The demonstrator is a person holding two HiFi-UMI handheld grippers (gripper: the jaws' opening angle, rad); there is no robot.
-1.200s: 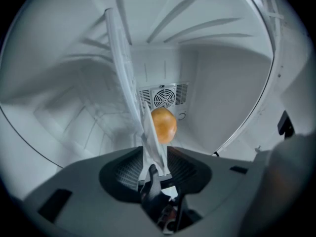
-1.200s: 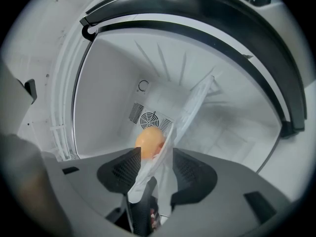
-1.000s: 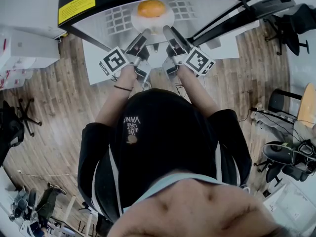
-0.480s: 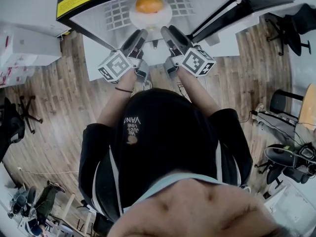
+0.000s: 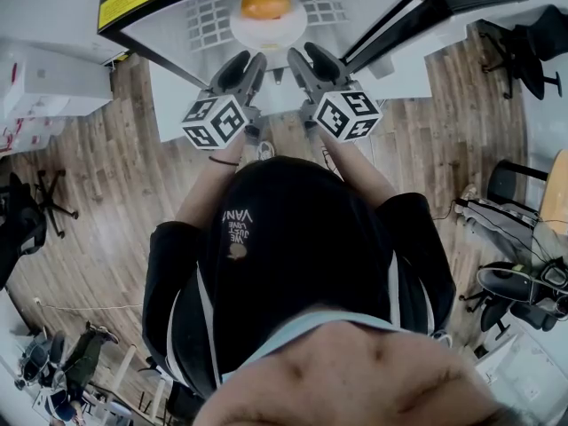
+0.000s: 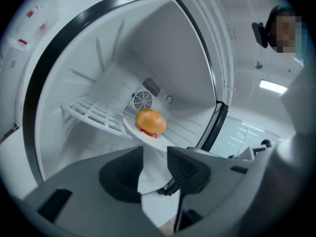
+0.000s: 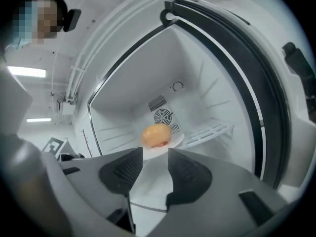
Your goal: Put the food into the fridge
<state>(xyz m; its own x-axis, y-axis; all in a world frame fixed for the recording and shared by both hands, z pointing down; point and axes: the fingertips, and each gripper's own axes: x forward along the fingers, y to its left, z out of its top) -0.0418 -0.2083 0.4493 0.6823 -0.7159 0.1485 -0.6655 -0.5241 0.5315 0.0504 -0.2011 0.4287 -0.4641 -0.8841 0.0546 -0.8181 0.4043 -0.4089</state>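
An orange bun-like food (image 5: 266,3) lies on a white plate (image 5: 268,30) on the wire shelf inside the open fridge (image 5: 206,27). In both gripper views the food (image 6: 150,122) (image 7: 157,135) sits on the plate (image 6: 136,130) (image 7: 176,141) beyond the jaws. My left gripper (image 5: 246,67) and right gripper (image 5: 306,62) hover side by side just outside the fridge mouth, short of the plate. Each has a gap between its jaws and nothing in it. The right gripper's (image 7: 155,174) jaws are closing; the left gripper (image 6: 155,172) stands open.
The fridge door (image 5: 461,7) is swung open to the right. A white wire shelf (image 6: 91,113) runs across the fridge, with a round fan vent (image 6: 142,100) on the back wall. Office chairs (image 5: 519,282) and white boxes (image 5: 44,87) stand on the wooden floor around.
Both grippers have drawn back from the plate toward the person, out of the fridge mouth. The plate with the food stays on the shelf.
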